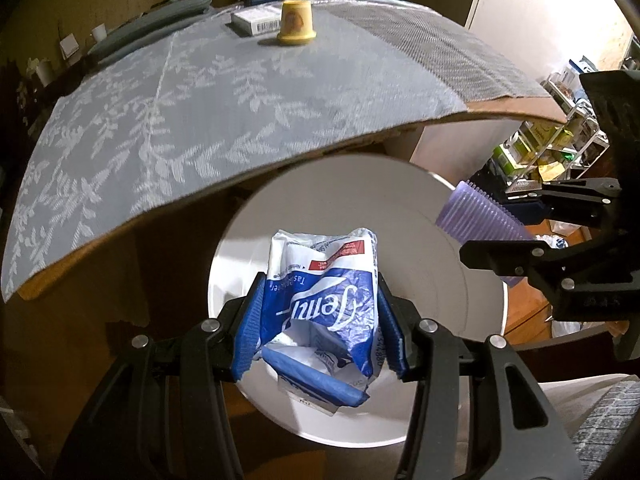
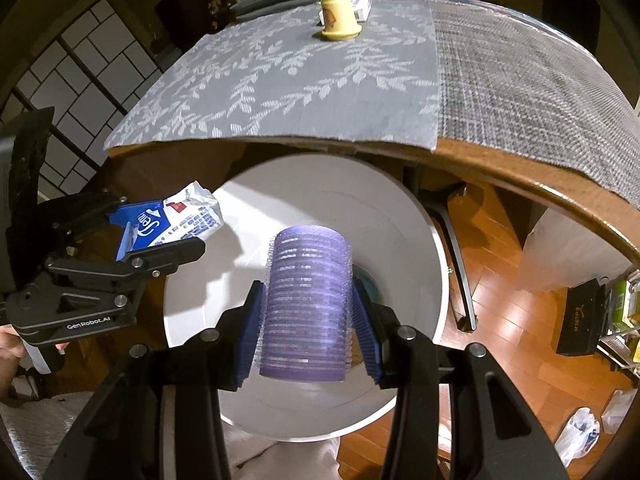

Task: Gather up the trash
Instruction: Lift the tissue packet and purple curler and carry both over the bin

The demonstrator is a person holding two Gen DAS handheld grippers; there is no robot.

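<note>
Both grippers are squeezing trash and hang over the white bin beside the table. Left gripper pinches a crumpled blue and white wrapper between its blue pads. Right gripper hugs a purple ribbed cup on both sides.

I think the job now is to drop both things in. To do it well, keep each one right over the hole of the bin, not over the rim. The wrapper looks close to the edge in the right view, so moving it a bit toward the middle would be safer. Open the fingers wide, because the crinkly wrapper might stick. A yellow cup and a small box sit on the table, far from the bin.
</note>
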